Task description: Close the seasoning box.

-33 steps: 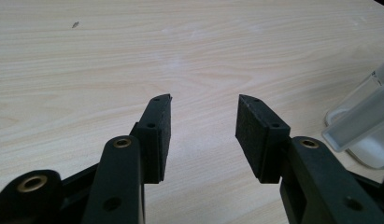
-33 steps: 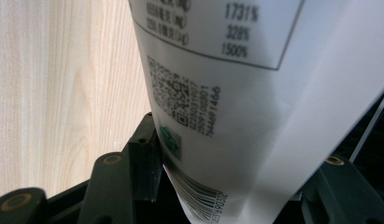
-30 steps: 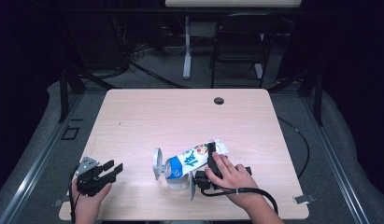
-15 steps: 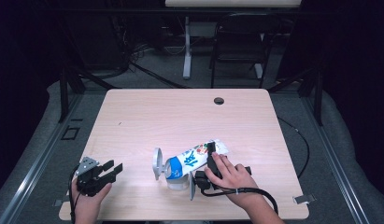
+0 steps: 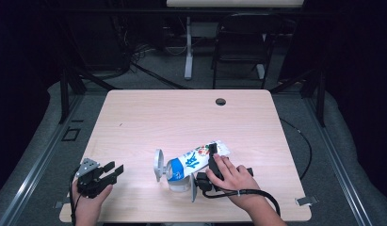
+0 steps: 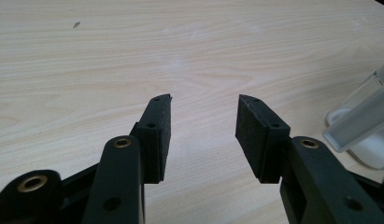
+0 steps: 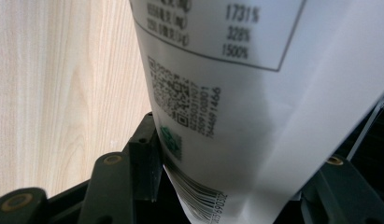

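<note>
Carton (image 7: 255,93) in right hand-held gripper (image 7: 227,186): QR code, barcode, "1731%", "1500%".

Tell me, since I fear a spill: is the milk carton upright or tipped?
Tipped. The milk carton slants with its blue end low over the clear cup, gripped by the right tongs.

On the desk (image 5: 149,117), the carton (image 5: 193,157) lies at five o'clock (tipped over a cup (image 5: 178,181)); the left claw (image 5: 113,171) sits at eight.
</note>
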### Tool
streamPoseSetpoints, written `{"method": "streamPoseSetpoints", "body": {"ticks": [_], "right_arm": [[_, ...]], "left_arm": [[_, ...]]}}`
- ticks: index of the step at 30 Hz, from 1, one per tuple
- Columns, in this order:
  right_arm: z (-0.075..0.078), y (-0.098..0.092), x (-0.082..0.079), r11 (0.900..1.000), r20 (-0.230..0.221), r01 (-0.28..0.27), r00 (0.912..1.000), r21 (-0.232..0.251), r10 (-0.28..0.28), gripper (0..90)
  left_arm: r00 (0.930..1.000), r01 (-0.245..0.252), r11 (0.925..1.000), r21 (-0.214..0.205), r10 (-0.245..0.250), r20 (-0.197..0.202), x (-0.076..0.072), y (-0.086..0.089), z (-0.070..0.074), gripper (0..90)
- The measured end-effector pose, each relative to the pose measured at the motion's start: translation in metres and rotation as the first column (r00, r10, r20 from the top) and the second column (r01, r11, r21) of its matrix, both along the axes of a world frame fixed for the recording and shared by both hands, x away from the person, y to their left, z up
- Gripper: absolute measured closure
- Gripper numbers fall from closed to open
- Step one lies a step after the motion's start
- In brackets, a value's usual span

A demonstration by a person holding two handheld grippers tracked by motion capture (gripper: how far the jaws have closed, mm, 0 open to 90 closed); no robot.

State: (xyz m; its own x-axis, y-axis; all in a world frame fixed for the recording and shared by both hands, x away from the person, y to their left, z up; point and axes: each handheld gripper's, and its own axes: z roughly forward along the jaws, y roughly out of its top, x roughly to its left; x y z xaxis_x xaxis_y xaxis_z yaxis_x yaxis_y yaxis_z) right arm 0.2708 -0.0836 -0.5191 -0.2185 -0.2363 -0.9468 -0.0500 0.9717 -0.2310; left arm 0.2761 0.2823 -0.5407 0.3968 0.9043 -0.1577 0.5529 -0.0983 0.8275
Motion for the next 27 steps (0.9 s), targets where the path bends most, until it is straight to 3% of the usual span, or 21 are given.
{"method": "streamPoseSetpoints", "body": {"ticks": [27], "right_arm": [[-0.0007,-0.0003,0.0004,1.0000,-0.006,-0.004,1.0000,-0.002,0.004,46.4]], "left_arm": [[1.0000,-0.001,1.0000,-0.001,0.001,-0.001,0.0002,0.0009,-0.0005,55.8]]}}
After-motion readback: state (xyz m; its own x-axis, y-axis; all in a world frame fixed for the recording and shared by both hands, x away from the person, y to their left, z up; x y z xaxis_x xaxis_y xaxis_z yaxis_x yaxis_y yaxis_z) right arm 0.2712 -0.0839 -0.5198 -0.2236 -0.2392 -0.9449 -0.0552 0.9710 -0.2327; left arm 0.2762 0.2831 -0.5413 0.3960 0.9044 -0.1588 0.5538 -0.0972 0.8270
